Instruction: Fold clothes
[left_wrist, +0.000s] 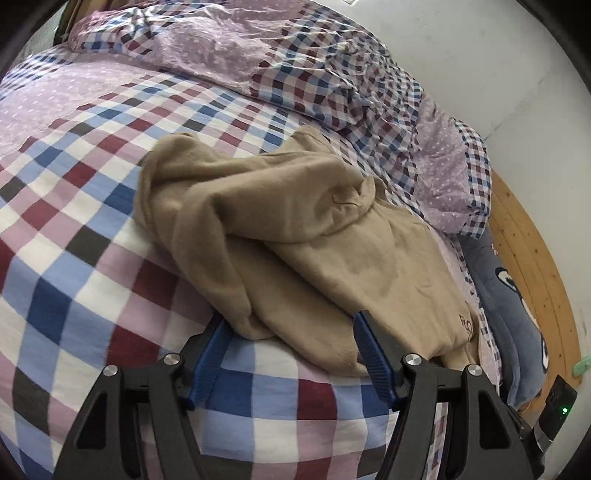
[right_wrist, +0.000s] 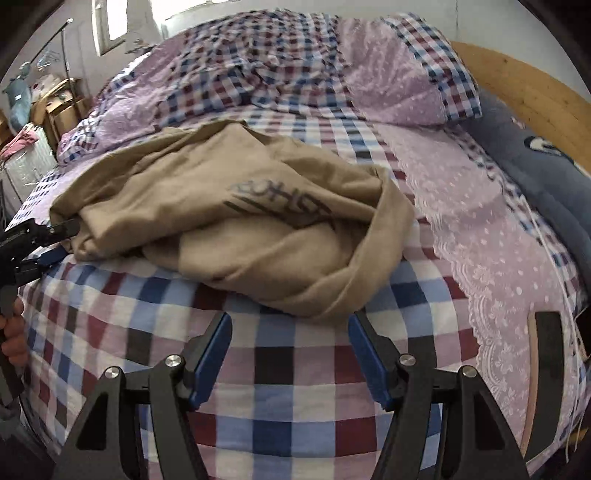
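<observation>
Cloth lay in a soft tan heap on the bed: a fuzzy, fleece-like top (left_wrist: 295, 229), bunched up in fat folds with dark printed letters on one side. It sat near the front edge of the checked sheet (left_wrist: 74, 229), which was smooth cotton with red, blue, white, pink and dark squares. In the left wrist view the left gripper (left_wrist: 291, 321) had its two ribbed blue fingers (left_wrist: 373, 354) spread apart, and the near edge of the tan top lay between them, but the fingers did not squeeze it. In the right wrist view the right gripper (right_wrist: 290, 319) was also spread wide, with only checked sheet between its blue fingers; the rolled, rounded hem of the top was just past the tips, at twelve o'clock. At nine o'clock in that view a hand (right_wrist: 13, 339) held the black handle of the other gripper against the top's far corner. A rumpled quilt (right_wrist: 280, 62) with lilac dotted patches lay behind, and a plush grey-blue pillow (right_wrist: 546, 184) rested at two o'clock beside the pale wooden bed frame (right_wrist: 535, 92).
</observation>
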